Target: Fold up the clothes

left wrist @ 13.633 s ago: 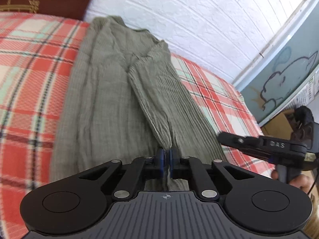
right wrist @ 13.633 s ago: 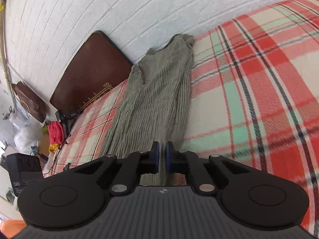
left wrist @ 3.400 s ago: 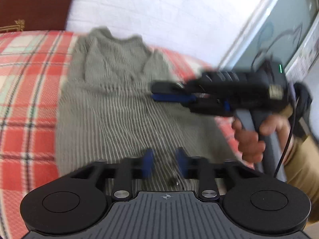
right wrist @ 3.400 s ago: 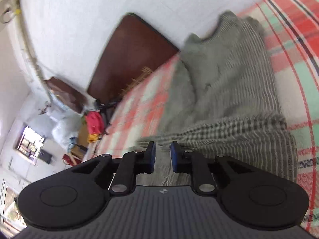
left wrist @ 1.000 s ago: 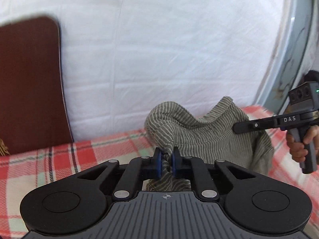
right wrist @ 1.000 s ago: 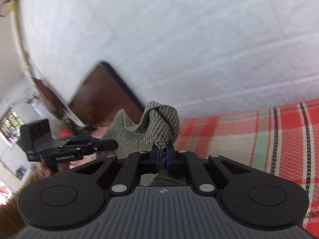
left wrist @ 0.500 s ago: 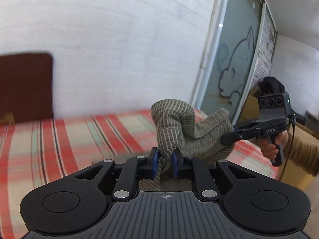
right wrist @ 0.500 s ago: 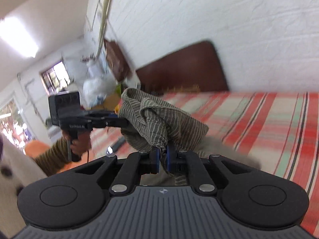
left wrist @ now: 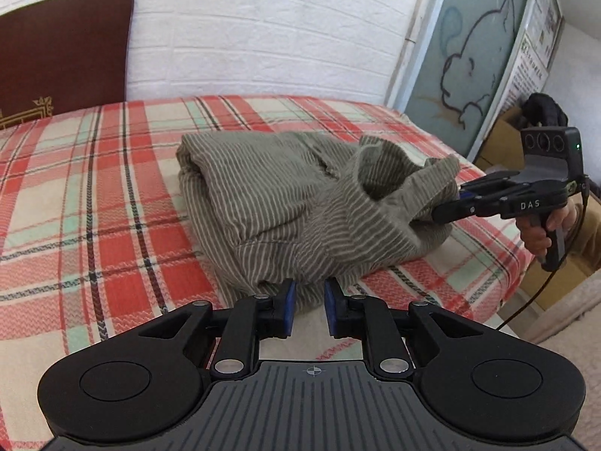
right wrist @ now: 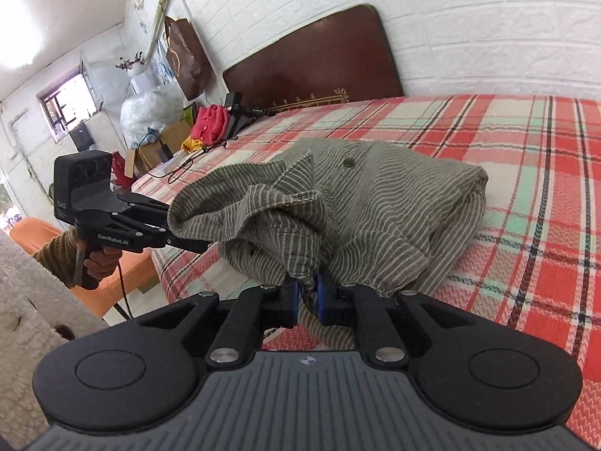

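A grey-green striped garment (left wrist: 270, 203) lies bunched in a folded heap on the plaid bed cover (left wrist: 94, 188). My left gripper (left wrist: 308, 306) is open at the heap's near edge, with no cloth between its blue pads. My right gripper (right wrist: 305, 295) is shut on a fold of the garment (right wrist: 375, 203) at the heap's other end. In the left wrist view the right gripper (left wrist: 447, 206) holds that corner slightly raised. In the right wrist view the left gripper (right wrist: 195, 242) has its fingertips at the cloth.
A brown headboard (left wrist: 64, 49) and a white brick wall (left wrist: 263, 30) stand behind the bed. A glass door with a cat drawing (left wrist: 469, 64) is at the right. Bags, red clothes (right wrist: 208, 122) and cables sit past the bed's far side.
Both grippers have lowered the garment from the air onto the bed. My left gripper has opened and let go of the cloth. The right one stays shut on it.
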Demonstrator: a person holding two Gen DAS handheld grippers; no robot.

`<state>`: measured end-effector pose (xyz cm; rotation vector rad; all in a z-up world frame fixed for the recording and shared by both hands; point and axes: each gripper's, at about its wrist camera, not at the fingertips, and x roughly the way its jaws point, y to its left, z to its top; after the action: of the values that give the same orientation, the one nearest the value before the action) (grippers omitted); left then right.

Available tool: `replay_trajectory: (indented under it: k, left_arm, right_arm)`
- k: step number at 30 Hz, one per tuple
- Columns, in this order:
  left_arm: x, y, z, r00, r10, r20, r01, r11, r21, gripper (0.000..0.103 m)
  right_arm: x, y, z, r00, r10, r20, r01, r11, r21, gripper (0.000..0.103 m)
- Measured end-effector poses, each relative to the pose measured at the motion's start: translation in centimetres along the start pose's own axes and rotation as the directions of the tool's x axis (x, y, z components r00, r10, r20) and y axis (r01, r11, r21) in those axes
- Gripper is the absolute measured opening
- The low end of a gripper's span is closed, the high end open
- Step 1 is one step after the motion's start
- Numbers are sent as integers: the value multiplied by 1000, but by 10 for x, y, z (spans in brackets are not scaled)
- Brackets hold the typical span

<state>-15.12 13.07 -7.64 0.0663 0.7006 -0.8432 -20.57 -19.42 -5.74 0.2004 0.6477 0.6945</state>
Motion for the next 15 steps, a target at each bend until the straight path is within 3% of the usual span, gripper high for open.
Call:
replay_trajectory:
  k: [3, 5, 9, 11, 12, 13, 14, 15]
  left_arm:
    - [-1, -16, 1, 998, 48, 35, -51, 995, 87, 48]
    - [2, -29, 0, 994, 91, 54, -99, 980, 173, 49]
    - [16, -49, -1, 986, 142, 93, -164, 935, 316, 54]
    - [21, -55, 1, 983, 142, 119, -175, 918, 356, 55]
    - [22, -55, 3, 986, 126, 110, -157, 922, 353, 55]
    - [23, -54, 6, 989, 109, 101, -138, 927, 350, 53]
    - [24, -53, 8, 991, 93, 92, -119, 931, 346, 28]
    - [23, -52, 10, 993, 77, 85, -102, 935, 340, 15]
  right_arm:
    - [-1, 5, 2, 1000, 13, 9, -13, 1000, -5, 35]
    - [1, 10, 4, 1000, 7, 16, -6, 999, -35, 40]
    - [1, 17, 8, 999, -20, 42, 24, 997, -75, 40]
    - [1, 16, 10, 998, -36, 50, 40, 997, -72, 32]
    - [2, 16, 11, 998, -47, 51, 51, 996, -78, 23]
    - [1, 18, 12, 997, -56, 53, 60, 994, -91, 18]
    - [-2, 22, 13, 997, -58, 60, 64, 992, -104, 18]
    - [-5, 25, 14, 996, -60, 67, 67, 991, -118, 17]
